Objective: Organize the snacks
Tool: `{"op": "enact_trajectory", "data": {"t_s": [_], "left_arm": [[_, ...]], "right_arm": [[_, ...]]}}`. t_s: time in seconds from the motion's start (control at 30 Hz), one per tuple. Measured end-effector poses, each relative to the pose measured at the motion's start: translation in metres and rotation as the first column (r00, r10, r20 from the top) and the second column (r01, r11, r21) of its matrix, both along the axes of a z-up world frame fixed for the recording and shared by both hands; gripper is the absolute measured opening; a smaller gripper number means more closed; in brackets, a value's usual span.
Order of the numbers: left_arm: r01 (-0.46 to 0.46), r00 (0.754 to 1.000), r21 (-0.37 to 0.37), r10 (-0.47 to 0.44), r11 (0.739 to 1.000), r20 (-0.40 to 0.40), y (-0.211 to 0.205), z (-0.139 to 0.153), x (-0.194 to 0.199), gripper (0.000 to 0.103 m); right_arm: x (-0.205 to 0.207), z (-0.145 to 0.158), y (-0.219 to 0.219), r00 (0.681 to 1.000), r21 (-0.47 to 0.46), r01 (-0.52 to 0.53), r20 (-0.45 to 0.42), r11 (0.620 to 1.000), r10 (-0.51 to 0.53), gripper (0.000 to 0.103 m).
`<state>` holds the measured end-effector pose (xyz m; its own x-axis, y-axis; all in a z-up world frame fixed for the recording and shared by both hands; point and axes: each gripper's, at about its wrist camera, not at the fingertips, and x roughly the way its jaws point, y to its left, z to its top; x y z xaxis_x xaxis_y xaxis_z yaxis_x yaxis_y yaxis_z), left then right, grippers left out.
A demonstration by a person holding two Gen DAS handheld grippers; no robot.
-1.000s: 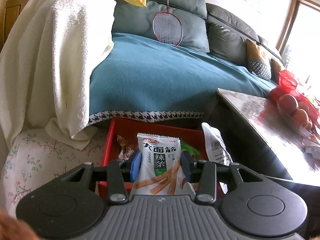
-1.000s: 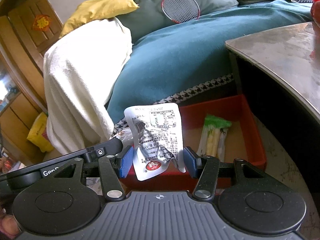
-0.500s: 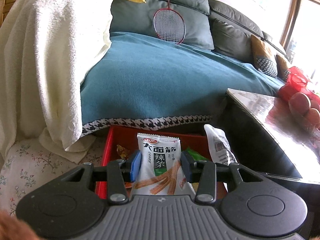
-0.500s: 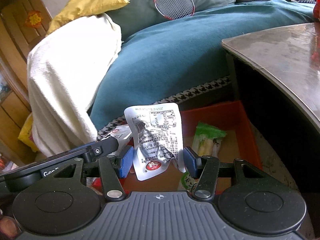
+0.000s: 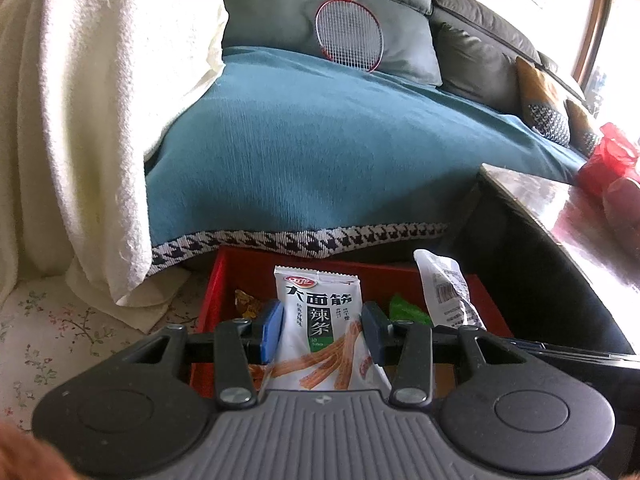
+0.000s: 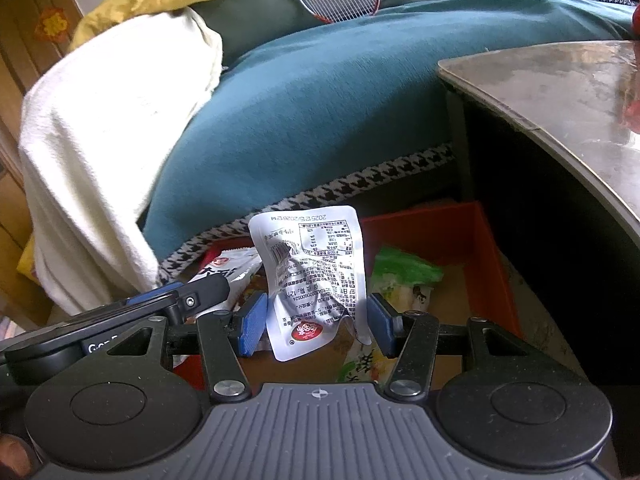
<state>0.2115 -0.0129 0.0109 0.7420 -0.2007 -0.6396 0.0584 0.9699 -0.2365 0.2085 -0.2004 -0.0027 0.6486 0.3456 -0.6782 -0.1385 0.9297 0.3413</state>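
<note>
Left wrist view: the left gripper (image 5: pixel 322 330) is clenched on a white spicy-strip packet (image 5: pixel 320 328), its blue pads pressing both side edges, the packet standing upright above the red box (image 5: pixel 208 308). Just to its right the silver pouch (image 5: pixel 446 296) rises over the same box, and a green-topped packet (image 5: pixel 406 308) shows low between the two. A brownish snack (image 5: pixel 245 303) lies inside the box near its left wall.

Right wrist view: the right gripper (image 6: pixel 316 322) grasps the crumpled silver pouch (image 6: pixel 314 276), printed back facing the camera, held over the red box (image 6: pixel 496 272). The green-topped packet (image 6: pixel 404 276) lies on the box floor just right of the pouch, partly behind the right finger. The left gripper's dark finger and its white packet (image 6: pixel 224 270) sit close on the left, crowding that side.

The box's far wall stands just before the houndstooth hem of the teal sofa cover (image 5: pixel 320 148). A white blanket (image 5: pixel 88 120) hangs to the left, near the box's left corner. The dark-sided table (image 6: pixel 560 92) overhangs the box's right wall. A badminton racket (image 5: pixel 348 36) leans on the sofa cushions, well apart.
</note>
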Motion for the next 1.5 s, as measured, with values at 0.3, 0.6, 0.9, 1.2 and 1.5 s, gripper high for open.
{"op": "enact_trajectory", "data": {"t_s": [0.3,0.6,0.9,1.2,1.5], "left_arm": [[0.004,1.000,0.018,-0.004,1.000,-0.025,-0.004,-0.019,0.017,0.036],[0.006,0.997,0.045,-0.003,0.999,-0.074,-0.009,-0.047,0.026,0.036],[0.011,0.993,0.074,-0.002,0.997,-0.119,-0.013,-0.063,0.028,0.038],[0.020,0.991,0.076,-0.010,0.997,-0.133,-0.011,-0.060,0.024,0.042],[-0.046,0.993,0.103,0.057,0.994,-0.105,0.005,-0.041,0.004,0.054]], "right_arm": [[0.015,-0.016,0.001,0.999,-0.039,0.010,-0.031,0.999,-0.012,0.062],[0.025,-0.038,0.006,0.997,-0.109,0.012,-0.077,0.994,-0.020,0.062],[0.028,-0.050,0.011,0.995,-0.179,0.000,-0.094,0.984,-0.017,0.064],[0.027,-0.053,0.010,0.993,-0.229,-0.003,-0.119,0.973,-0.025,0.073],[0.016,-0.039,0.016,0.995,-0.217,-0.024,-0.096,0.976,0.003,0.080]]}}
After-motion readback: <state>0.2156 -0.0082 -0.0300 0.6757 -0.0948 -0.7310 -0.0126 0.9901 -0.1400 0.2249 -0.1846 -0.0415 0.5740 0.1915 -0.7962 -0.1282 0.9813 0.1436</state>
